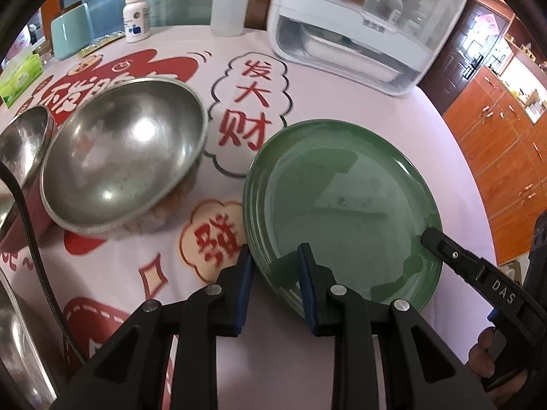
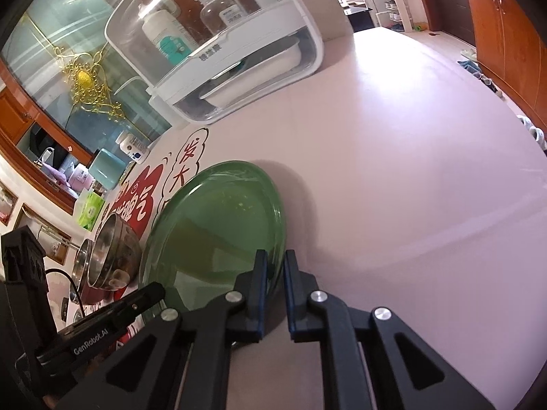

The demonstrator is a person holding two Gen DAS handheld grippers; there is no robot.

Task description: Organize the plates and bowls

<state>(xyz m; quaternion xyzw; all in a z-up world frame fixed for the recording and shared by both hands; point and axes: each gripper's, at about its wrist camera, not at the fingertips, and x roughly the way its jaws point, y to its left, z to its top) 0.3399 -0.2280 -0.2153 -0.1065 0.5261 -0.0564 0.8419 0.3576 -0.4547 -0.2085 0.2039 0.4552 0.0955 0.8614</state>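
A green plate (image 1: 345, 205) lies on the pink printed tablecloth (image 1: 342, 102). My left gripper (image 1: 275, 256) straddles its near-left rim, one finger inside and one outside, with a gap to the rim. My right gripper (image 2: 275, 261) is closed on the plate's (image 2: 218, 232) right rim; its finger (image 1: 444, 249) shows in the left wrist view. A steel bowl (image 1: 123, 157) sits to the plate's left, stacked on something pink, and shows in the right wrist view (image 2: 114, 256). A second steel bowl (image 1: 24, 140) is at the far left.
A white plastic storage box (image 1: 359, 30) with bottles and a tray stands at the back of the table. A squeeze bottle (image 1: 229, 0), a pill bottle (image 1: 136, 17), a teal container (image 1: 71, 34) and a green tissue pack (image 1: 20, 78) line the back left. Wooden cabinets (image 1: 506, 136) stand right.
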